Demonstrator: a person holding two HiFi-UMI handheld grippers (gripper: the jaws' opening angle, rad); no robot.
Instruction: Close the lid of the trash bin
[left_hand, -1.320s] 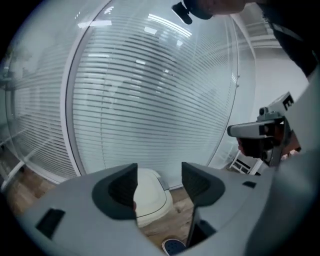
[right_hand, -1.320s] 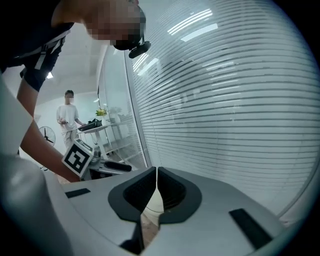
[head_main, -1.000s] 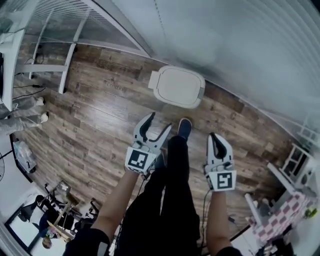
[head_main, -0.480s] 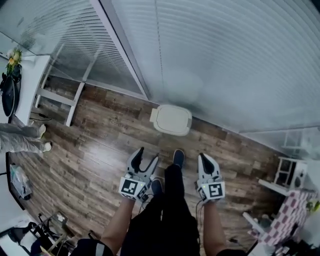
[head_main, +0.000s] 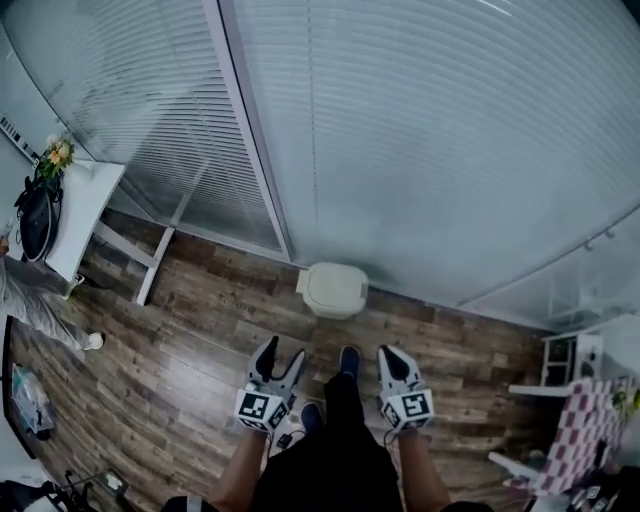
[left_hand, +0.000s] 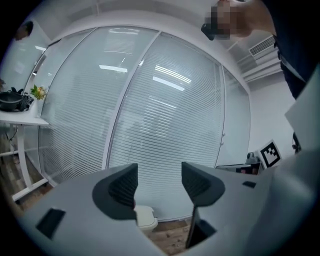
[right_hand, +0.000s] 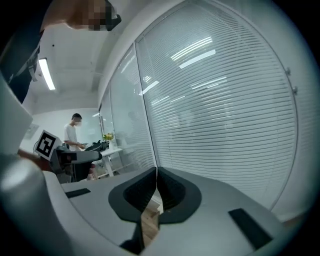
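Observation:
A cream trash bin stands on the wood floor against the blinds-covered glass wall, its lid lying flat down. In the left gripper view a corner of the bin shows low between the jaws. My left gripper is open, held well short of the bin and to its left. My right gripper is shut with nothing in it, held short of the bin and to its right. The right gripper faces the glass wall with its jaws pressed together.
A white desk with a black bag and flowers stands at the left. A person stands by a desk in the right gripper view. A white shelf and checkered cloth sit at the right. My legs and shoes are between the grippers.
The head view has tilted up and drawn back, so the bin looks smaller and farther. Both grippers have dropped lower in the picture and moved closer together.

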